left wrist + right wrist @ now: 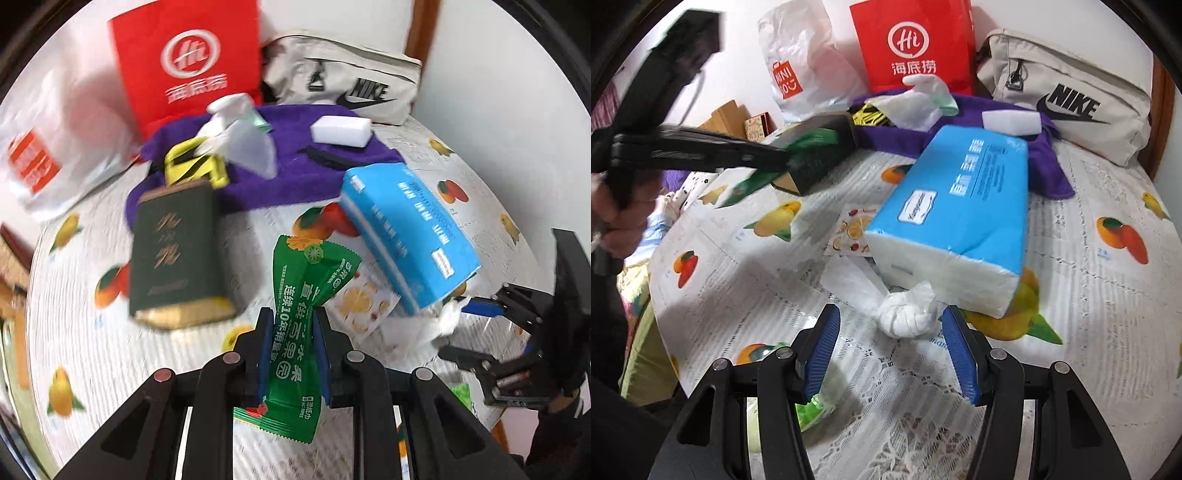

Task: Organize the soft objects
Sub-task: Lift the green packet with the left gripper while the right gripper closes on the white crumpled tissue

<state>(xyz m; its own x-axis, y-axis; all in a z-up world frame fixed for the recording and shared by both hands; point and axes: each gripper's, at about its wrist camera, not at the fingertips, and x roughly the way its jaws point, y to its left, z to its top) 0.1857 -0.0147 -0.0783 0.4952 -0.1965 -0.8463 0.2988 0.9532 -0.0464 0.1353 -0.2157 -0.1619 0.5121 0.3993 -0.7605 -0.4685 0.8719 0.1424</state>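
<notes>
Left hand-held gripper: fingers pinched tight on a green wipes packet, gripped at its twisted middle, packet lifted clear of the surface. Surface wears a white lace cloth printed with fruit.

Right hand-held gripper: blue pads spread wide, holding nothing. A knotted white plastic bag lies between the fingertips, just ahead; cannot tell if the pads touch it.

Just beyond the knot: blue tissue pack, lying tilted, its near white end beside the bag. A small fruit-printed sachet sits to its left, partly under it.

Ahead-left of the left gripper: dark green box, blurred.

Farther: purple cloth spread out, carrying a white sponge block, a yellow-and-black item and a crumpled pale bag.

Farthest, against the wall: white Miniso bag, red paper bag upright, beige Nike bag.
</notes>
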